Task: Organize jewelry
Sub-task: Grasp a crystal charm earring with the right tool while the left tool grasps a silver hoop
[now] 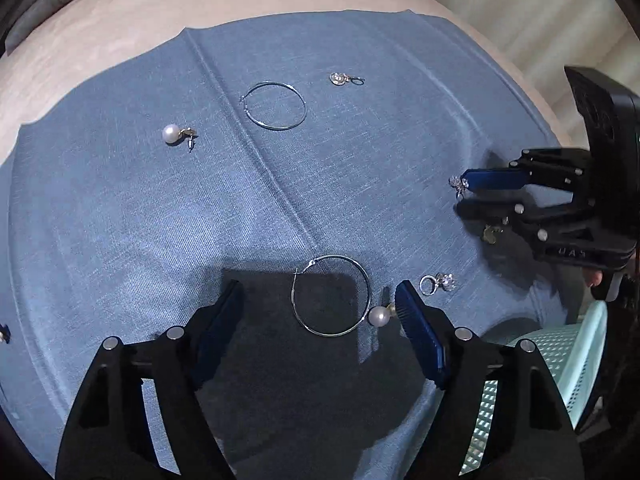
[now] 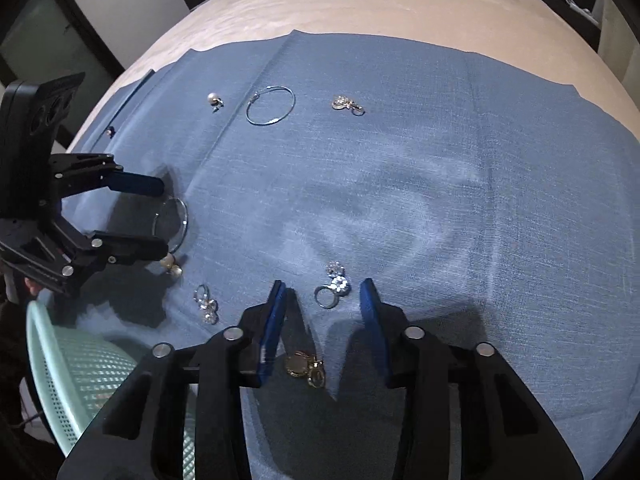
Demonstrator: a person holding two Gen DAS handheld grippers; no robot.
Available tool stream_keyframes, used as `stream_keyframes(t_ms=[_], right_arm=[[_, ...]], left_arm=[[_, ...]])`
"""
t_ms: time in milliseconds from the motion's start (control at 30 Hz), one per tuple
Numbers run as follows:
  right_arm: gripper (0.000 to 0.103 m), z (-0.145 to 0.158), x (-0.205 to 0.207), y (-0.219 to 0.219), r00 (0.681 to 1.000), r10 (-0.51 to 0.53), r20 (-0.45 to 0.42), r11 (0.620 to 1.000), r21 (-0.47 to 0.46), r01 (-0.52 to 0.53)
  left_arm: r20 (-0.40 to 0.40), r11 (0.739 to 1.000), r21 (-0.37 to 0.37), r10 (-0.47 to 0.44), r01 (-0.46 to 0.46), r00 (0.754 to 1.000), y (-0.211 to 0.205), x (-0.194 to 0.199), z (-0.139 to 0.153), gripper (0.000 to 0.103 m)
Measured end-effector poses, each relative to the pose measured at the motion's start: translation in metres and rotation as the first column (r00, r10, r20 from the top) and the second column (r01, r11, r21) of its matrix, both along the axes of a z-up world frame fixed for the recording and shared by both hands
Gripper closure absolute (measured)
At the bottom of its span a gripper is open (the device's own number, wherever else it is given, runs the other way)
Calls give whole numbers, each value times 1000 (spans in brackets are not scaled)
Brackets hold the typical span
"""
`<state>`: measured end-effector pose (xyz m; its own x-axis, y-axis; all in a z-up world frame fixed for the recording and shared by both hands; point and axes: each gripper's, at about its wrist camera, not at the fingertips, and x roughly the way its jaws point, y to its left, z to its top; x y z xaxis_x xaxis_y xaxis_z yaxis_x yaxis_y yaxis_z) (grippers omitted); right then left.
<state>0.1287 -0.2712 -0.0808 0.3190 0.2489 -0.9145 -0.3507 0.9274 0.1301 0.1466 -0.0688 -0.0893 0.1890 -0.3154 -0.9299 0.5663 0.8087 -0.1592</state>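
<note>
Only lettering I can spot is "UAS" molded on your right gripper (image 1: pixel 460 196), hard to read. Both sets of jaws are apart: your left gripper (image 1: pixel 320 300) straddles a hoop earring (image 1: pixel 331 295) on the blue cloth (image 1: pixel 120 220), the right one a crystal ring (image 2: pixel 331 292).

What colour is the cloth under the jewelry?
Blue cloth, faintly woven; clearest in the right wrist view.

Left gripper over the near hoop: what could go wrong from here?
1. The near hoop touches a pearl earring beside the left gripper's blue finger; closing may knock or pinch the pearl.
2. The thin hoop lies flat on the blue cloth; fingers may slide over it or snag fabric.
</note>
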Motion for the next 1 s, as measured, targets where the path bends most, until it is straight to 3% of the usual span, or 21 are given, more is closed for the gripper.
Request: stream_keyframes(t_ms=[33, 100, 167, 200, 400, 633, 867, 1000], right_arm=[[93, 0, 1, -3, 1000, -12, 0, 1000, 4, 12], [98, 0, 1, -11, 999, -40, -4, 998, 47, 40], [98, 1, -1, -13, 999, -40, 8, 998, 54, 40], [98, 2, -2, -14, 999, -40, 12, 998, 58, 39], [98, 28, -14, -15, 998, -20, 60, 997, 81, 15], [98, 69, -34, -23, 993, -22, 118, 993, 115, 8], [98, 112, -70, -15, 980, 18, 196, 994, 98, -38], [98, 119, -88, -9, 979, 35, 202, 994, 94, -55]], left_arm=[[28, 999, 43, -15, 13, 1000, -4, -4, 0, 38], [64, 995, 101, -17, 11, 998, -7, -7, 0, 49], [73, 994, 105, 4, -12, 997, -3, -6, 3, 73], [60, 996, 88, 20, -26, 998, 1, -3, 5, 101], [21, 997, 30, 64, -65, 998, 19, -2, 15, 100], [62, 997, -22, 81, -80, 995, 36, -8, 55, 101], [153, 999, 18, 42, -46, 987, 30, -37, 103, 101], [148, 997, 31, 71, -76, 986, 38, -44, 98, 101]])
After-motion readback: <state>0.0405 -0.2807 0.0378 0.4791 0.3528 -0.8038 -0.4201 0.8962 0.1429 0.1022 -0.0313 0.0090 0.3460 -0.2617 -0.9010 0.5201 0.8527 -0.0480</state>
